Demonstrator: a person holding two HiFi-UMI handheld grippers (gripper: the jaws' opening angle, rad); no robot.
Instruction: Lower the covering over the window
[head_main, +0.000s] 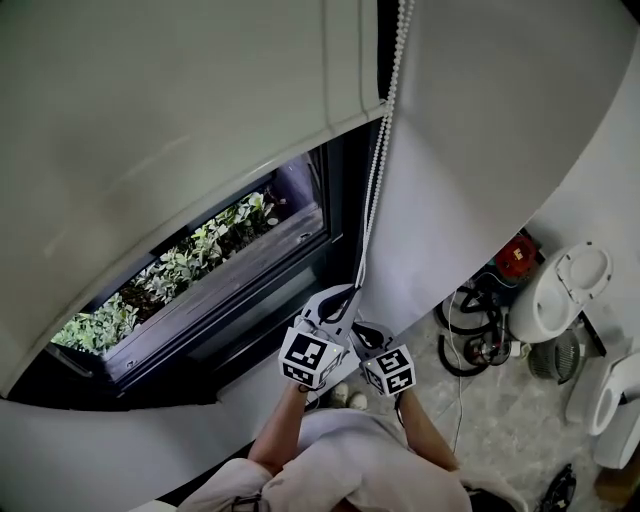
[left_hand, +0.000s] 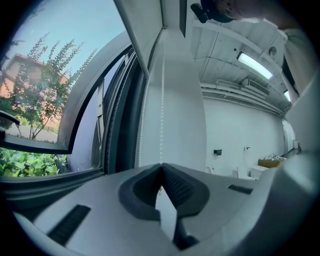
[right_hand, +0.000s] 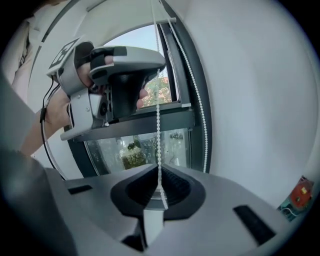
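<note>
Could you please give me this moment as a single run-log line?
left gripper: shut on bead chain | right gripper: shut on same chain, lower down | roller blind: partly down | window: lower part uncovered

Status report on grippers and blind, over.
Left gripper, right gripper: both shut on bead chain. Blind partly down, window bottom uncovered. Nothing blocking.

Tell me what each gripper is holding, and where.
Both pinch the bead chain low on its loop: left gripper above, right gripper just below.
</note>
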